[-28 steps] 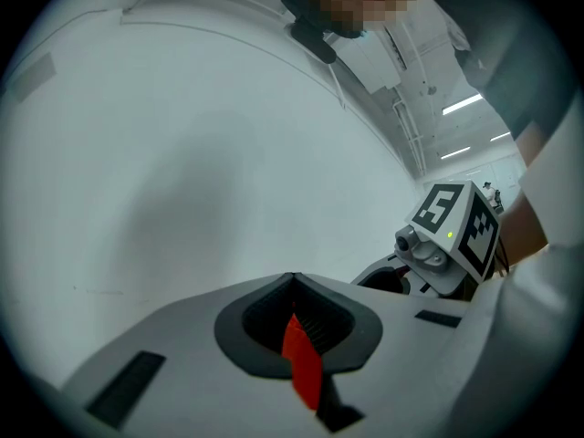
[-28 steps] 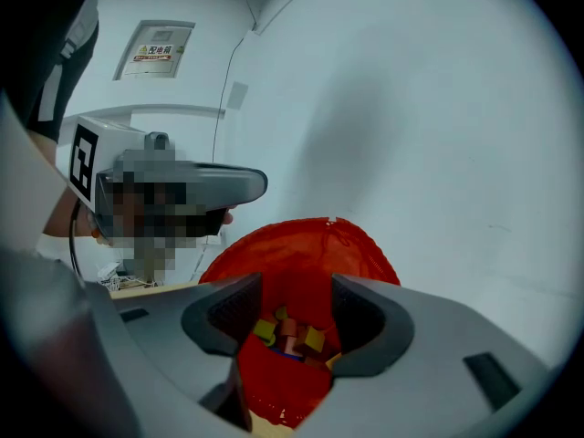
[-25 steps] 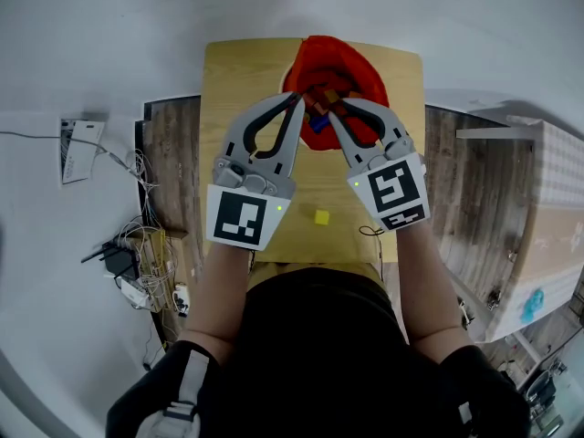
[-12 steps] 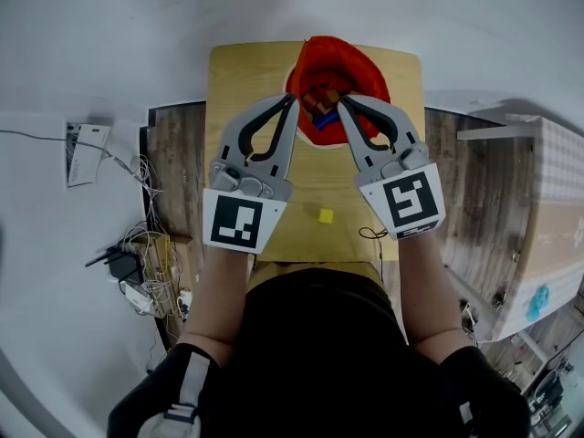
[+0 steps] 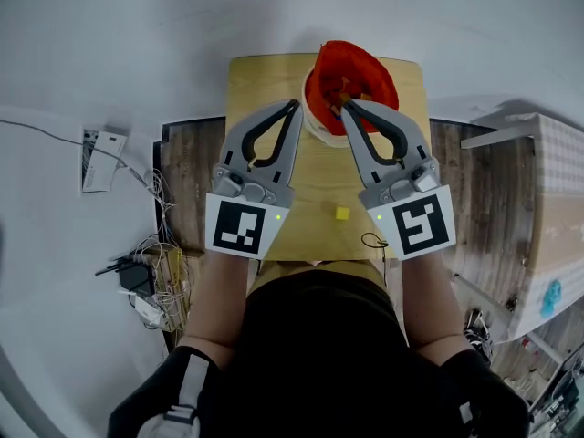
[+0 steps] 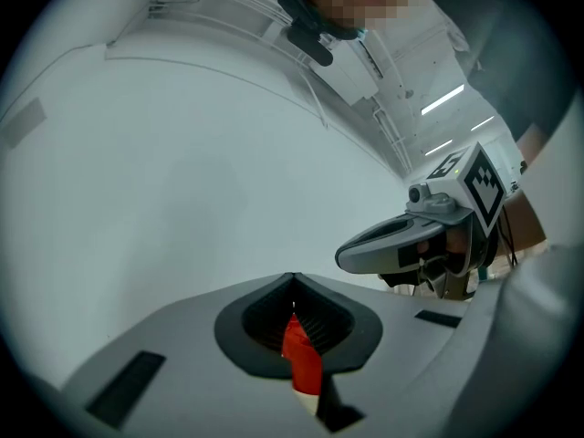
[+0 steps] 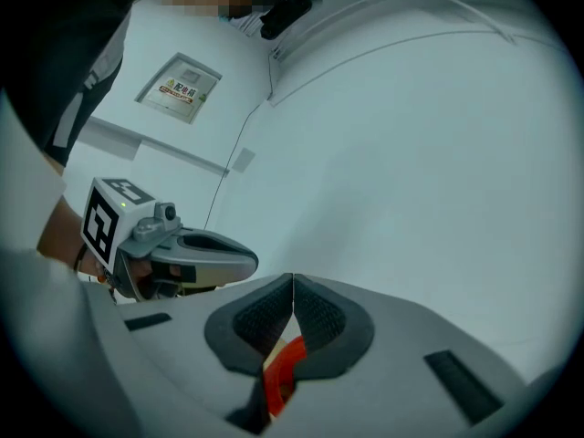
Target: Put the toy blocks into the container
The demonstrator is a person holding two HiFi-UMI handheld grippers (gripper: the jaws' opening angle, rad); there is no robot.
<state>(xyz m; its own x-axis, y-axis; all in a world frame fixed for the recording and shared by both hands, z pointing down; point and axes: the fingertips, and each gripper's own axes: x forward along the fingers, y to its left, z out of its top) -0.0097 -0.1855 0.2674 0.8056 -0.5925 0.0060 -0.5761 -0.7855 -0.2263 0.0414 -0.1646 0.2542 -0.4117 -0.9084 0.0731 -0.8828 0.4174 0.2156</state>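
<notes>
The round red container [image 5: 360, 57], pale along its near rim, stands at the far end of the light wooden table [image 5: 265, 80]. Inside it I see a small heap of toy blocks [image 5: 350, 96] in orange, yellow and blue, too small and crowded for me to count or to tell their shapes. One more block, a small yellow toy cube [image 5: 341, 213], lies alone on the bare wood near my edge of the table, well apart from the container and between my two wrists. My left gripper [image 5: 295, 107] and my right gripper [image 5: 346, 106] hover side by side above the table with their tips at the container's near rim; the right tip overlaps it in the head view. Both are clenched tight on nothing. In each gripper view the ribbed pads meet with no block between them. Only a sliver of red shows through the gap below the pads, and I cannot say which part of the container it is. My own torso cuts off the table's near edge, and a thin dark cable loop [image 5: 372, 241] lies by that edge.
</notes>
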